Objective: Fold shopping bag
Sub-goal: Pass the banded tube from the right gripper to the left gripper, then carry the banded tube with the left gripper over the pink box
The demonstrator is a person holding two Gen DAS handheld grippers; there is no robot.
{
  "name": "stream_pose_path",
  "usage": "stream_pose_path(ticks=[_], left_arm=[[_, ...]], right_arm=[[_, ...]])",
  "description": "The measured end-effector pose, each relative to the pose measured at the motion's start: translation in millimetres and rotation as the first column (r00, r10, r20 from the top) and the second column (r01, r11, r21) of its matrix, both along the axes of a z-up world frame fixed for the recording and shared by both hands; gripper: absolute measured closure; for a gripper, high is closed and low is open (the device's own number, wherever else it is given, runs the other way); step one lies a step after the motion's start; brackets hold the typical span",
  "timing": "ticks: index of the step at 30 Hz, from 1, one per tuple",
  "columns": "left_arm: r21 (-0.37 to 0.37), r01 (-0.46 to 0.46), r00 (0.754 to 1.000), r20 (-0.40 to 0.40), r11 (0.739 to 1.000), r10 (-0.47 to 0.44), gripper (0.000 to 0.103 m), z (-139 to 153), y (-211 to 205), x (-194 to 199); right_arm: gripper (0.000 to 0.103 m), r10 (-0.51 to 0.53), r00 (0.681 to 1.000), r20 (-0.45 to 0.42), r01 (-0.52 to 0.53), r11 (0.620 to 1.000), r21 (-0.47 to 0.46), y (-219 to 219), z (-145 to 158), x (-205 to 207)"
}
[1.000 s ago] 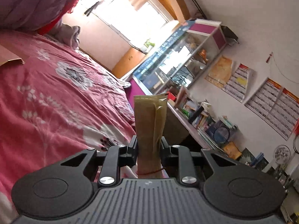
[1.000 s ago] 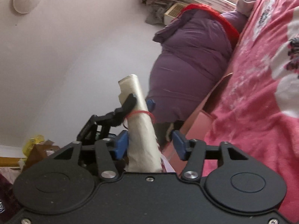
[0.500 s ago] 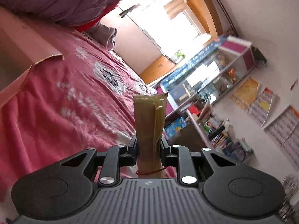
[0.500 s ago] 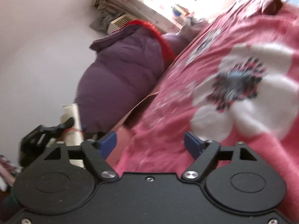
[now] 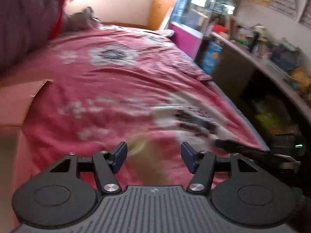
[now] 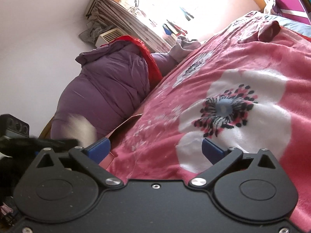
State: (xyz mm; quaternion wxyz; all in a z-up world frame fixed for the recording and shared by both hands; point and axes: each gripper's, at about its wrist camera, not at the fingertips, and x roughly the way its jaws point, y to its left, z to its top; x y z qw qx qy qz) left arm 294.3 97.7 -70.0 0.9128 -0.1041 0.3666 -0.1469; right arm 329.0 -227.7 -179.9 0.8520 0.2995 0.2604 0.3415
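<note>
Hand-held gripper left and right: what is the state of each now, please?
Left hand-held gripper: jaws opening, blurred folded bag between them, not pressed.
Right hand-held gripper: jaws opening, holding nothing.

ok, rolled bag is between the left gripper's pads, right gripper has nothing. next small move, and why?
Probably draw the left gripper straight back. Its jaws are opening, and the blurred rolled bag sits loose between them over the pink bedspread, next to the cardboard box, with neither pad seeming to press it. The right gripper, jaws also opening, frames only bedspread.
</note>
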Motion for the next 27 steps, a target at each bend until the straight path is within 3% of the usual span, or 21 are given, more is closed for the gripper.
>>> stream_pose_path(ticks=[4, 8, 11, 18, 21, 24, 27], left_arm=[[0.067, -0.071, 0.997, 0.045, 0.995, 0.068, 0.043, -1, -6, -25], [0.009, -0.140, 0.990, 0.024, 0.990, 0.140, 0.043, -5, -19, -51], [-0.081, -0.185, 0.982, -0.051, 0.979, 0.181, 0.042, -20, -36, -60], [-0.036, -0.393, 0.917, -0.091, 0.919, 0.389, 0.042, -60, -55, -58], [-0.013, -0.423, 0.903, -0.097, 0.906, 0.420, 0.042, -72, -58, -47], [0.047, -0.392, 0.917, -0.062, 0.919, 0.394, 0.043, -84, -59, -38], [0.018, -0.311, 0.950, -0.039, 0.950, 0.311, 0.060, -89, -53, -41]], right_arm=[[0.001, -0.008, 1.000, -0.017, 0.009, 1.000, 0.011, -2, -1, 2], [0.000, -0.019, 0.999, -0.031, 0.020, 1.000, 0.015, -5, -2, 1], [0.000, -0.023, 0.999, -0.030, 0.023, 1.000, 0.006, -3, -2, 0], [0.000, -0.022, 0.999, -0.029, 0.022, 1.000, -0.001, -2, -3, -1], [0.000, -0.018, 0.999, -0.035, 0.019, 1.000, 0.006, -3, -4, -1], [0.000, -0.013, 0.999, -0.042, 0.013, 1.000, 0.012, -4, -5, 0], [0.000, -0.009, 0.999, -0.045, 0.010, 1.000, 0.012, -5, -5, 1]])
